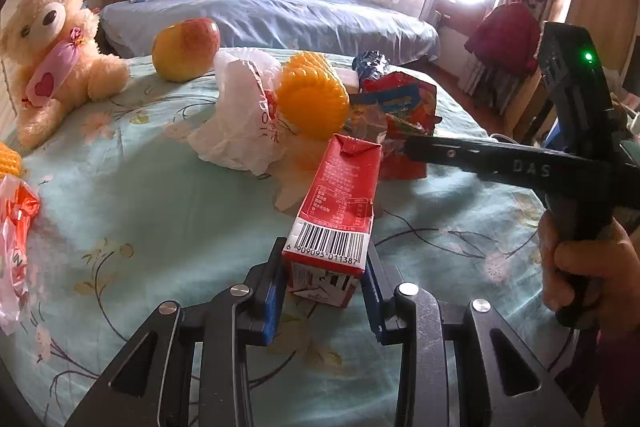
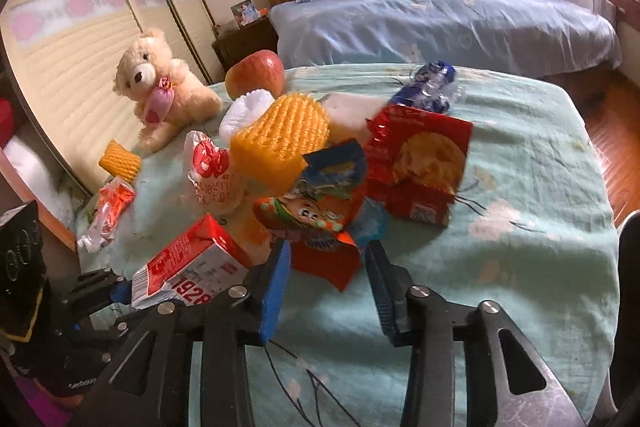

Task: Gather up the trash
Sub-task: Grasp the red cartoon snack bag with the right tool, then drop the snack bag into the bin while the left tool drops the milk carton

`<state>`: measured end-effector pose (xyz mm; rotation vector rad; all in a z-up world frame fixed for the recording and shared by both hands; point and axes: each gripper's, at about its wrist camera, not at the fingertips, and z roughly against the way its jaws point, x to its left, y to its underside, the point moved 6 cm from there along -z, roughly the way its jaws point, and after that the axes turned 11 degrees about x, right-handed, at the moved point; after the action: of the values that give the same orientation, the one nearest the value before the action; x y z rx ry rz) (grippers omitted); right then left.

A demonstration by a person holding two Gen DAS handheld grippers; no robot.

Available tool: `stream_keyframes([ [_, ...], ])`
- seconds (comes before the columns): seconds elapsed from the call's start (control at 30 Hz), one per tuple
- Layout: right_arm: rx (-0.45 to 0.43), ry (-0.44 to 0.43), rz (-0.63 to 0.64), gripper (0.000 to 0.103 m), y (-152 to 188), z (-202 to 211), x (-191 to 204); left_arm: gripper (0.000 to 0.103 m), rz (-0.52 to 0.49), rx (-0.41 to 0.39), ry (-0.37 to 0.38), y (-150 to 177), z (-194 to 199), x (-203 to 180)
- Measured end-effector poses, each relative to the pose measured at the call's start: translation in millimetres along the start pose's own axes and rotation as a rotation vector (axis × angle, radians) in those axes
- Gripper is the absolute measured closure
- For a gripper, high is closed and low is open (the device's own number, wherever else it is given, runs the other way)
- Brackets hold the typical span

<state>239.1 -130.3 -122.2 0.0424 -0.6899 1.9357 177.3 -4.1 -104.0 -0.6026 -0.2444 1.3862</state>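
A red and white drink carton [image 1: 336, 211] lies on the table; my left gripper [image 1: 325, 281] is shut on its barcode end. The carton also shows in the right wrist view [image 2: 188, 271], with the left gripper's fingers at its left end. My right gripper [image 2: 326, 281] is open, its blue pads either side of an orange and blue snack wrapper [image 2: 316, 211] that lies between them. Behind are a red biscuit packet [image 2: 420, 163], a blue crumpled wrapper [image 2: 428, 87], a white plastic bag [image 1: 240, 119] and yellow foam fruit netting [image 1: 312, 95].
The table wears a light green flowered cloth [image 1: 160, 211]. A teddy bear [image 1: 56, 55] and an apple [image 1: 186, 49] sit at the back left. An orange and white wrapper [image 1: 16, 247] and another foam net [image 2: 120, 161] lie at the left edge. A blue bed [image 1: 272, 19] stands behind.
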Motion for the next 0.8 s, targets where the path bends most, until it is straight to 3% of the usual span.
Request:
stream_keyframes([
  [0.13,0.024,0.007,0.005,0.097,0,-10,5,0.071,0.005,-0.005,0.001,-1,1,-2],
  [0.23,0.019,0.008,-0.005,0.102,4,-8,4,0.072,0.004,-0.008,0.006,-1,1,-5],
  [0.8,-0.063,0.037,-0.106,0.103,49,54,-43,0.073,-0.109,-0.018,0.081,-20,-11,-68],
])
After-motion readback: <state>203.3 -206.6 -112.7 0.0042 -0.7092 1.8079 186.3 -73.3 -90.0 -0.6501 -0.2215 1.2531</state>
